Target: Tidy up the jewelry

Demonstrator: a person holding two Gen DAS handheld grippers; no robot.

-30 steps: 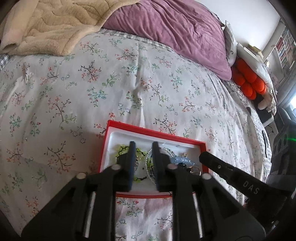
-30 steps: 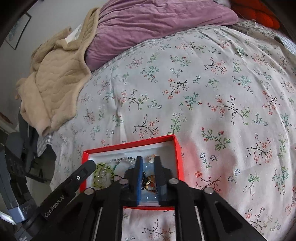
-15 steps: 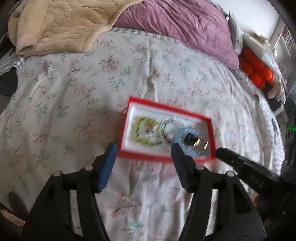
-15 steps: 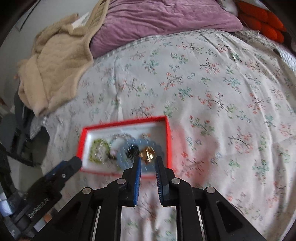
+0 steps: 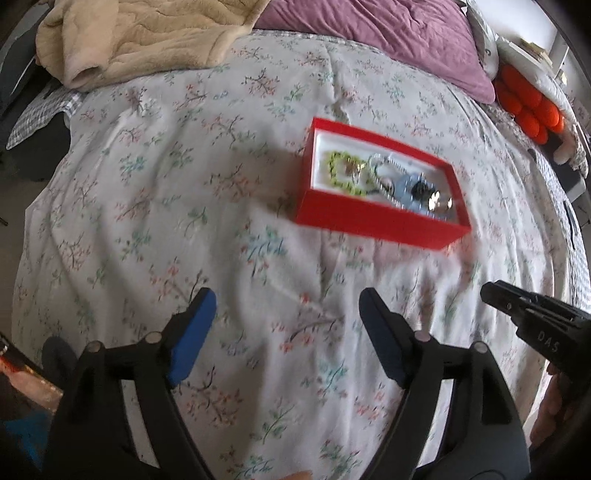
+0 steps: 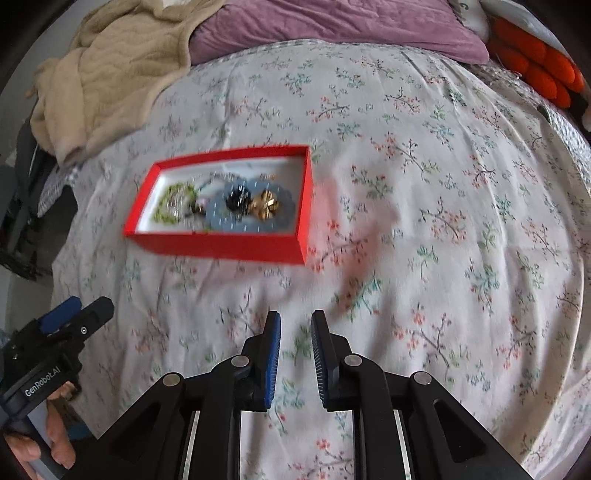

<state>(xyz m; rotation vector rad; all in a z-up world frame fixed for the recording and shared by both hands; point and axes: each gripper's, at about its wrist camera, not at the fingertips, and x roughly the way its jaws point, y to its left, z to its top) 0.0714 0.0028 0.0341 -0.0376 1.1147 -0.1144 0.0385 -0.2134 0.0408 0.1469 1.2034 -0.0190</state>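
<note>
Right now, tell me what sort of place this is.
Most likely a bedroom: the red jewelry box sits on a bed with a floral sheet, a purple duvet bunched at its far end and a beige blanket heaped beside it.

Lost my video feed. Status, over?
Left gripper empty, opening; right gripper empty, opening slightly. Red jewelry box on bedspread, filled. Nothing in the way.

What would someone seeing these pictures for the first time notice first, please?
The bright red box stands out at once, lying on the flowered bedspread with a green bead bracelet and other jewelry inside. Nearer the camera, the left gripper and right gripper hang over bare bedspread, jaws opening with nothing between them. A tan blanket and purple quilt lie behind.
</note>
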